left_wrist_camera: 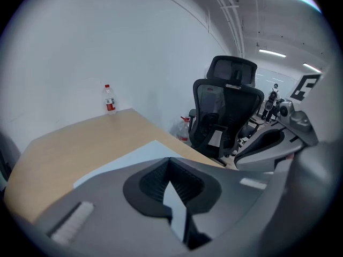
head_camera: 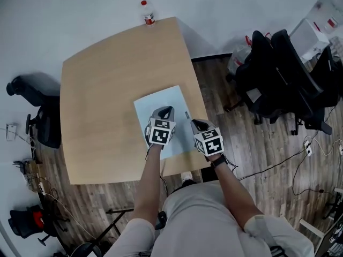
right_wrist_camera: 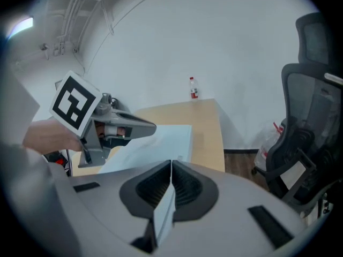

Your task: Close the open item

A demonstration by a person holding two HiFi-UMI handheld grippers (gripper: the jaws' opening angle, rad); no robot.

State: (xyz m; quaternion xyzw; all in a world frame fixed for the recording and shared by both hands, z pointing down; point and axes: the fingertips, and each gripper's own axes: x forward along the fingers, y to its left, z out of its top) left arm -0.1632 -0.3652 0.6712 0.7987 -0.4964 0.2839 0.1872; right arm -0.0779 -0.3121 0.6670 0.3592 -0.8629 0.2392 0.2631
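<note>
A flat light-blue sheet-like item (head_camera: 161, 98) lies on the wooden table (head_camera: 102, 100), near its front right edge. It lies flat, and I cannot tell what kind of item it is. My left gripper (head_camera: 166, 111) hovers over the sheet's near part, jaws shut and holding nothing. My right gripper (head_camera: 198, 124) hangs just off the sheet's right edge, also shut and holding nothing. In the left gripper view the shut tips (left_wrist_camera: 170, 162) point across the sheet (left_wrist_camera: 128, 159). The right gripper view shows its closed tips (right_wrist_camera: 171, 165), the sheet (right_wrist_camera: 161, 141) and the left gripper (right_wrist_camera: 123, 127).
A small bottle with a red cap (head_camera: 148, 15) stands at the table's far edge. Black office chairs (head_camera: 284, 74) crowd the floor on the right, and another chair (head_camera: 40, 111) sits at the left. A tiny grey piece (head_camera: 187, 114) lies by the sheet's right edge.
</note>
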